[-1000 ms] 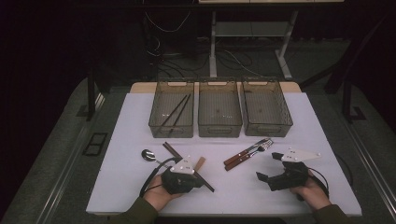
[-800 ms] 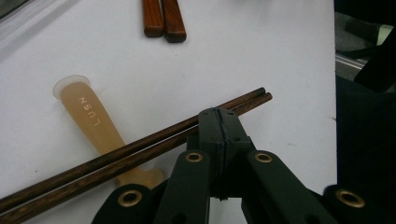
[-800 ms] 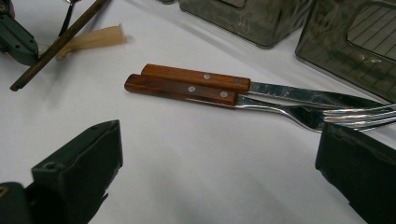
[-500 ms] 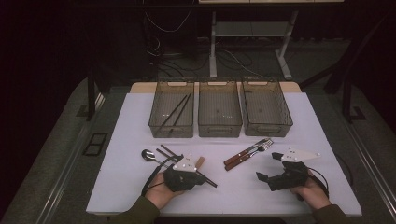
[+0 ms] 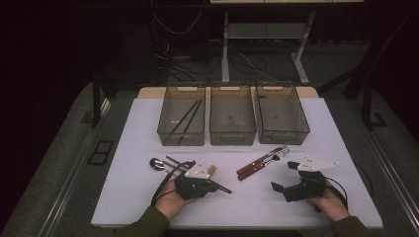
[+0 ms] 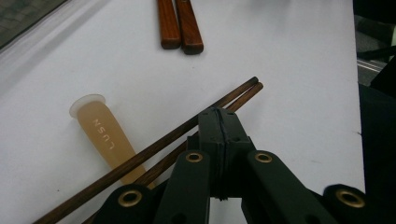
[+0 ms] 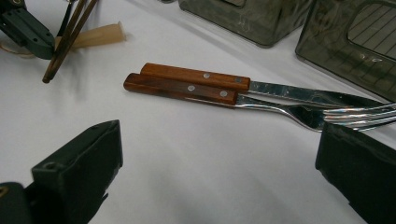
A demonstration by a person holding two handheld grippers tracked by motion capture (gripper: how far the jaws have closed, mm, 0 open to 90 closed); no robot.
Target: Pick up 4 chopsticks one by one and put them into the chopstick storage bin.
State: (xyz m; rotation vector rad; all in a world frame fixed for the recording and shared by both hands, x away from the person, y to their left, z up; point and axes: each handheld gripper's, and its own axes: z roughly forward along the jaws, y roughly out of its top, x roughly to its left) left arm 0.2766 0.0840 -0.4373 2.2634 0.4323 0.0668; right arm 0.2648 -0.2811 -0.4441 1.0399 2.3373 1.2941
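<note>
On a white bench (image 5: 128, 197), the person's left gripper (image 6: 218, 133) has its jaws clenched on a pair of dark wooden chopsticks (image 6: 154, 149), which run slantwise through the jaws and poke out beyond them. In the high view the left gripper (image 5: 213, 186) sits near the front edge of the bench, left of centre, with the chopsticks (image 5: 224, 188) reaching out to its right. A pale, translucent handle (image 6: 102, 135) lettered "LUSN" lies on the bench just under the chopsticks; whether it touches them cannot be told. A metal spoon (image 5: 157, 164) lies just behind the left gripper.

The right gripper (image 5: 285, 180), held low at the front right of the bench, has its jaws released and spread wide, grasping nothing. In the right gripper view they frame a knife (image 7: 243, 85) and a fork (image 7: 224, 95), both with riveted brown wooden handles, lying side by side and touching near the middle of the bench. Their handle ends (image 6: 180, 28) also show at the top of the left gripper view.

Three smoky, see-through bins stand in a row at the back. The left bin (image 5: 165, 133) holds another pair of dark chopsticks (image 5: 185, 118); the middle bin (image 5: 232, 134) and right bin (image 5: 282, 136) stand beside it
</note>
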